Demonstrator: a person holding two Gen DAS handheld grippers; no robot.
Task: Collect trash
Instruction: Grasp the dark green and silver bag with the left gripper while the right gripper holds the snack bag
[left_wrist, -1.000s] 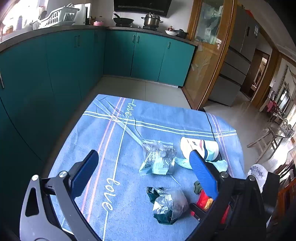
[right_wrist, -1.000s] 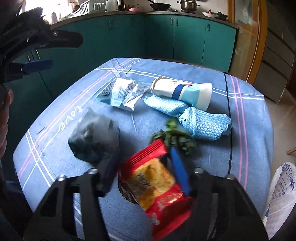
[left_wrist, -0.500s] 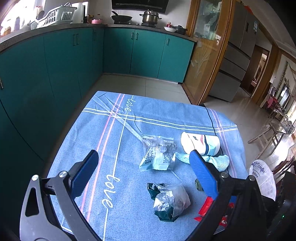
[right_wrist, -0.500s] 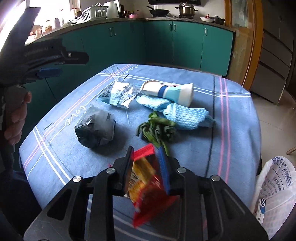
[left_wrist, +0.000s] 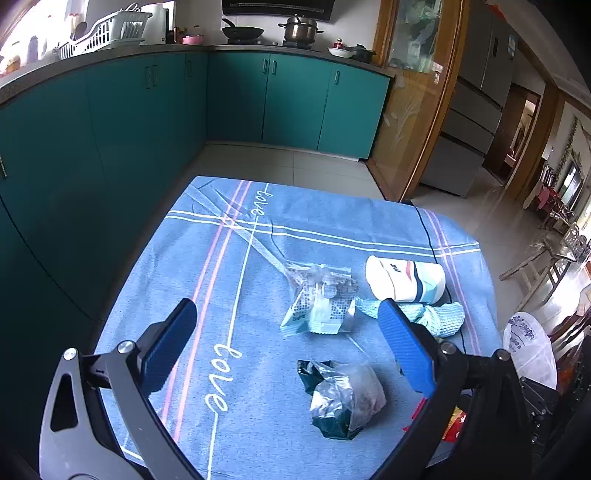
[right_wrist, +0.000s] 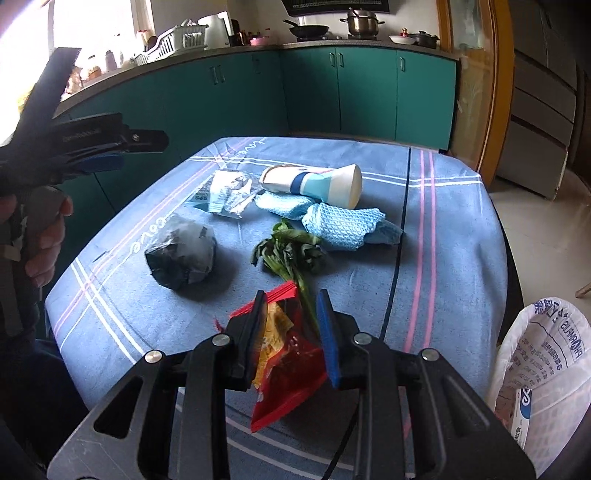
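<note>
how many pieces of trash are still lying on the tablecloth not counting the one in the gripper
5: dark crumpled bag nearest the left side, clear wrapper behind it, paper cup on its side, blue cloth in front of the cup, leafy greens in the middle. More may hide behind the right gripper.

Red snack wrapper is crumpled and hanging tilted. Past it: wilted greens, dark wadded bag, tipped paper cup, blue cloth.
</note>
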